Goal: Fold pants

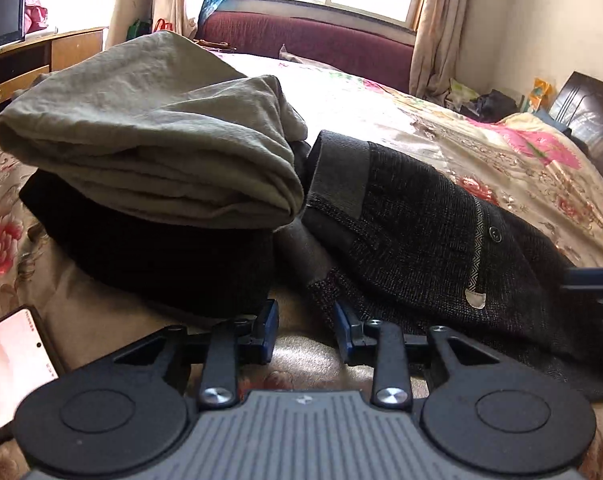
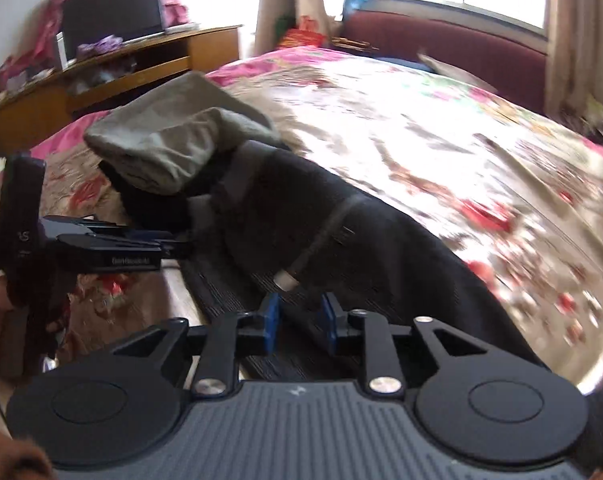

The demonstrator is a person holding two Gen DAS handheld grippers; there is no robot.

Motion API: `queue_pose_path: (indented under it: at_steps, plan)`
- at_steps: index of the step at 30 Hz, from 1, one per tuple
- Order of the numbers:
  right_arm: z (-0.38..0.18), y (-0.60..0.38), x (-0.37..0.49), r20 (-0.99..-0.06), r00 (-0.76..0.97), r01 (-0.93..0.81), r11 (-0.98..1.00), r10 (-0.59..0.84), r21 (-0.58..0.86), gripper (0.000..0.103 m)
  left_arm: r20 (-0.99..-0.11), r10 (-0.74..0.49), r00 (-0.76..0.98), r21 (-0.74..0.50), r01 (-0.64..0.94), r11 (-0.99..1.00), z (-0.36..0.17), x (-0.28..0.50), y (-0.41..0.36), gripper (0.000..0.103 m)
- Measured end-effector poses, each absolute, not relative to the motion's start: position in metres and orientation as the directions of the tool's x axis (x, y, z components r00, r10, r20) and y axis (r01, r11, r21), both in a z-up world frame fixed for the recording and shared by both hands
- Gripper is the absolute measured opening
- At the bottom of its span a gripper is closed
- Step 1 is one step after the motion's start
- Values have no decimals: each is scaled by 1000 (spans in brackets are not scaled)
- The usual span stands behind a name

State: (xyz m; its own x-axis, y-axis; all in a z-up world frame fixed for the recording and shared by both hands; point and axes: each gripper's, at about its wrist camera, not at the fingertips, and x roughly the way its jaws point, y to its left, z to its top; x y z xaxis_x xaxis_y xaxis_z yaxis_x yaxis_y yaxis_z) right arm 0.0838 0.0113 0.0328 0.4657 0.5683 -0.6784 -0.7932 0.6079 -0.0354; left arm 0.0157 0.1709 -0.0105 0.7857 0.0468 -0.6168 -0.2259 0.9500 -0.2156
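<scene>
Dark tweed pants (image 1: 441,216) lie on the floral bedspread (image 1: 481,136), waistband (image 1: 337,172) at about 12 o'clock from the left gripper (image 1: 306,330), body running off to 3–4 o'clock; back pocket button (image 1: 493,233) and tab face up, so they lie seat side up; my read: laid out for the fold, not yet folded.

Left gripper: fingers spread, nothing between the blue pads (image 1: 270,330); pads sit low on the bedspread just beside the pants' near edge, right pad at the hem of the cloth; probably lining up to pinch that edge.

Right gripper (image 2: 300,320): fingers parted over the dark cloth, in line with the pocket tab; a fold of fabric shows between the pads (image 2: 272,320) but I can't tell whether they bear on it; the right wrist view is motion-blurred, so no pinch is confirmed.

Stack at 10–11 o'clock in the left wrist view: folded olive-grey garment (image 1: 149,136) resting on a folded black garment (image 1: 157,252); likely the done pile, parked touching the waistband end so the working area stays free.

Phone (image 1: 13,364) at 8 o'clock, screen lit, clear of the cloth.

Containers: none in play; wooden TV cabinet (image 2: 113,80) far at 10 o'clock in the right wrist view, shelves cluttered, contents too blurred to name.
</scene>
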Motion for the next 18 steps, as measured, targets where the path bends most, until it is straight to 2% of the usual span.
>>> queue_pose_path:
  at_steps: [5, 6, 9, 11, 14, 15, 18]
  plan:
    - [6, 90, 92, -681, 452, -860, 485, 576, -160, 28, -593, 44, 804, -234, -225, 946, -12, 3, 176, 46]
    - [0, 99, 95, -680, 464, -859, 477, 568, -188, 30, -592, 39, 805, -247, -228, 942, -12, 3, 178, 42]
    - [-17, 119, 105, -679, 517, -831, 495, 521, -252, 31, -590, 26, 807, -277, -233, 932, -14, 3, 183, 42]
    - [-20, 121, 115, -678, 517, -821, 527, 523, -219, 29, -588, 21, 809, -284, -231, 931, -15, 1, 184, 43]
    - [-12, 116, 121, -693, 480, -821, 555, 538, -138, 18, -589, 22, 808, -281, -231, 931, -16, 2, 184, 43]
    - [-5, 110, 122, -698, 458, -820, 565, 550, -94, 15, -587, 22, 809, -283, -230, 931, -16, 2, 185, 43]
    - [22, 93, 120, -679, 377, -801, 589, 631, 103, 14, -567, 20, 823, -301, -230, 925, -14, -3, 188, 43]
